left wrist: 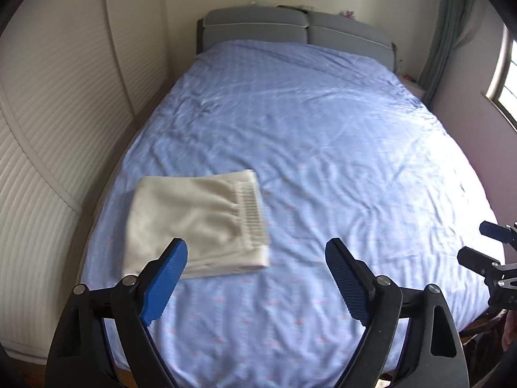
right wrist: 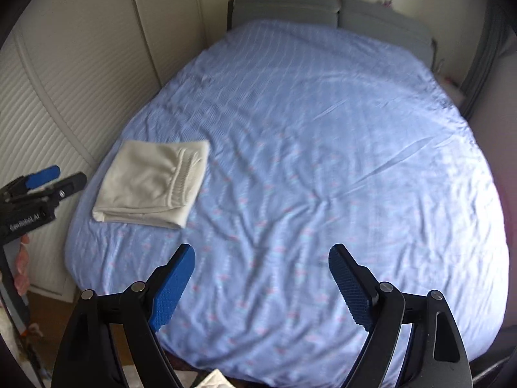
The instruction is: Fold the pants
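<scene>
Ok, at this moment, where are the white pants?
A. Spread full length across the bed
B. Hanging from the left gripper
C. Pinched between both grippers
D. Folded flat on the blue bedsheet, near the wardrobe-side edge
D: the white pants lie as a compact folded stack on the blue bedsheet, while the left gripper and right gripper are open and empty.

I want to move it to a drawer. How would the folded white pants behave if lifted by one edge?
The folded white pants look like soft, thin cloth, so they would probably droop and unfold. The layers lie loose, so they may slide apart. They look light.
</scene>
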